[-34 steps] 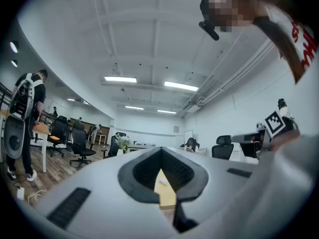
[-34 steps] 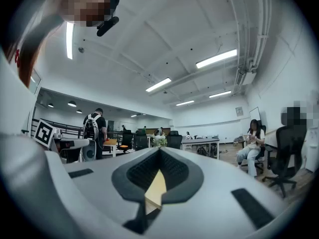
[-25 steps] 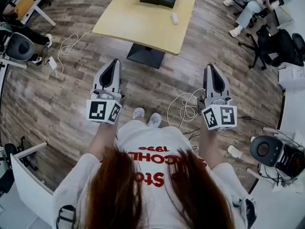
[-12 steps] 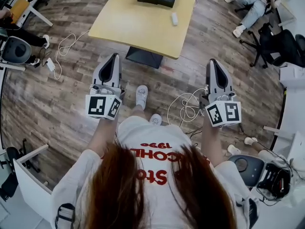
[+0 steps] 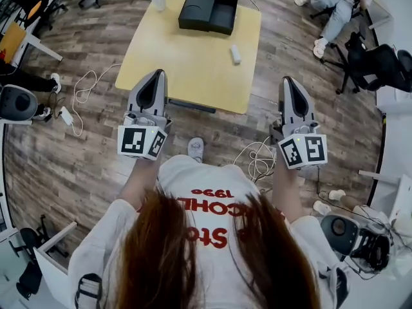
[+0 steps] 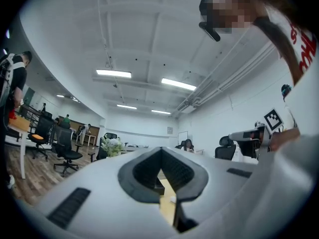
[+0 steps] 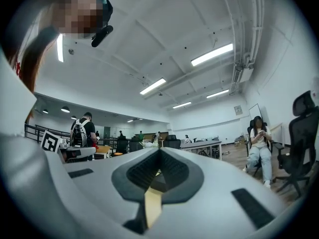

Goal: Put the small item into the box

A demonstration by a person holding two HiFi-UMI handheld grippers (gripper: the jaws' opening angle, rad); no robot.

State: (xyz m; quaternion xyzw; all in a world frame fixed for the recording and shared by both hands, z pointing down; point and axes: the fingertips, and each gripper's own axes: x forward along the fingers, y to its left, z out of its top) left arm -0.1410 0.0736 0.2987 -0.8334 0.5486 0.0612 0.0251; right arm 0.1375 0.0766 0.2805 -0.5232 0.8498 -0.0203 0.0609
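1. The left gripper (image 5: 154, 82) is held out at 11 o'clock above the wood floor (image 5: 77, 147), level with the near edge of the table (image 5: 180, 56). Its jaws are closed tip to tip, with nothing between them.
2. The yellow table stands at 12 o'clock in the head view. A black box (image 5: 208, 11) lies open at the table's far edge, its two halves side by side.
3. The item (image 5: 235, 54) is a small, white, oblong piece with rounded ends. It lies flat on the bare tabletop at the 3 o'clock side, apart from the box and at 5 o'clock from it. Its long axis runs close to 12-to-6, tipped slightly toward 11 and 5. Which end is its front cannot be told at this size. It is outside the box and well ahead of both grippers, touched by neither.
4. The right gripper (image 5: 289, 87) is at 1 o'clock, just off the table's near right corner. Its jaws are pressed fully together and carry nothing.
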